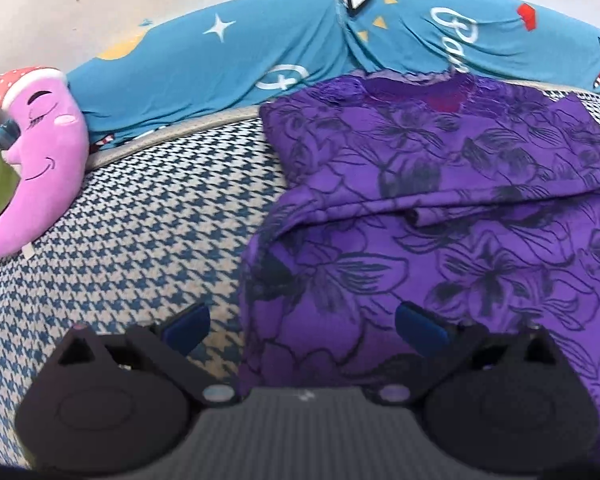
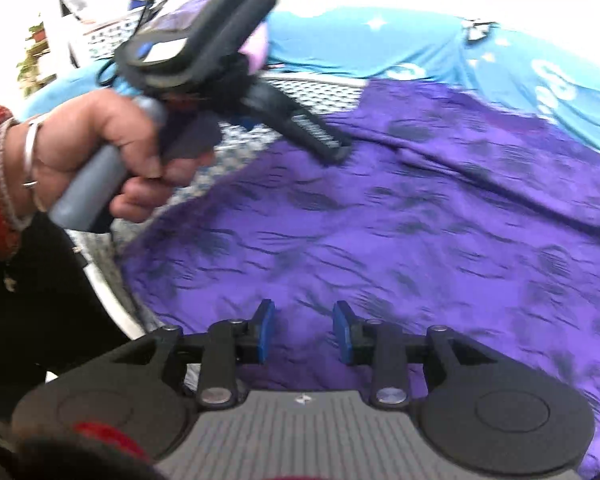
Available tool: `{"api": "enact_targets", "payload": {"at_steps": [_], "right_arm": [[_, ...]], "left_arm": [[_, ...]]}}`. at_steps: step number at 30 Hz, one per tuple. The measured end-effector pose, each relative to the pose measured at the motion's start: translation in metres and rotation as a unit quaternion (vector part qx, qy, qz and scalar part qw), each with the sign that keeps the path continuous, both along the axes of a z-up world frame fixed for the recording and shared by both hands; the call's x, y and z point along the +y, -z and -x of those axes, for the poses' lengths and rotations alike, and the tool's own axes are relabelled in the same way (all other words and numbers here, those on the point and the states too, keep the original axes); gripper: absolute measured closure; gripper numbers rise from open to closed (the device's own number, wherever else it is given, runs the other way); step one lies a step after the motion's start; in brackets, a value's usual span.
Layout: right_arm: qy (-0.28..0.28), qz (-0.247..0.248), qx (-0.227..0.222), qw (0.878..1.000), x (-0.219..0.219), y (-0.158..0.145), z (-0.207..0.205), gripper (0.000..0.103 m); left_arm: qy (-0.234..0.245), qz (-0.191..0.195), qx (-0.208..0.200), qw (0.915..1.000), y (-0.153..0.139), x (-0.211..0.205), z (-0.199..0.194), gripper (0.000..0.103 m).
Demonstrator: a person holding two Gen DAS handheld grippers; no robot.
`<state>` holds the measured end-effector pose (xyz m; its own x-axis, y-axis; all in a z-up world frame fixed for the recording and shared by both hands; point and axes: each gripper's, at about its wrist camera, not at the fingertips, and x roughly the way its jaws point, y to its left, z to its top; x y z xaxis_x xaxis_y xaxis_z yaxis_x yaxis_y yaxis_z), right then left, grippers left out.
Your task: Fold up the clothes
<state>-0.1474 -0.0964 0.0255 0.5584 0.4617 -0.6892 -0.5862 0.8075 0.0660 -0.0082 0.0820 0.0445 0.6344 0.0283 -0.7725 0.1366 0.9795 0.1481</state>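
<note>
The left gripper (image 1: 302, 330) points down and away, its two blue-padded fingers (image 1: 186, 328) spread wide with nothing clamped between them. In the right wrist view the left hand (image 2: 112, 152) shows at the far left, fist wrapped round the grey handle, forefinger curled at the trigger, a bangle on the wrist beside a red sleeve; one ribbed finger of that tool slants down to the right. The right gripper (image 2: 304, 332) is tilted downward, its fingers (image 2: 265, 330) parallel and only partly apart, a narrow gap between the pads, gripping nothing.
</note>
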Motion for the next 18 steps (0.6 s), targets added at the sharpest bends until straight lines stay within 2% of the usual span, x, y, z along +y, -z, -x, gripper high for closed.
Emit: {"api": "enact_targets", "payload": {"at_steps": [4, 9, 16, 18], "right_arm": [[0.022, 0.004, 0.003, 1.000, -0.027, -0.007, 0.008, 0.065], [0.038, 0.015, 0.016, 0.999, -0.044, 0.002, 0.014, 0.062], [0.017, 0.051, 0.003, 0.999, -0.045, 0.010, 0.033, 0.050], [0.010, 0.062, -0.003, 0.998, -0.044, 0.011, 0.038, 0.050]], "left_arm": [[0.010, 0.003, 0.000, 0.9999, 0.001, -0.009, 0.003, 0.000], [0.021, 0.009, 0.009, 0.9997, 0.004, -0.017, 0.006, 0.000], [0.024, 0.009, 0.010, 0.9996, 0.007, -0.027, 0.006, 0.000], [0.024, 0.010, 0.013, 0.9996, 0.008, -0.029, 0.006, 0.000]]}}
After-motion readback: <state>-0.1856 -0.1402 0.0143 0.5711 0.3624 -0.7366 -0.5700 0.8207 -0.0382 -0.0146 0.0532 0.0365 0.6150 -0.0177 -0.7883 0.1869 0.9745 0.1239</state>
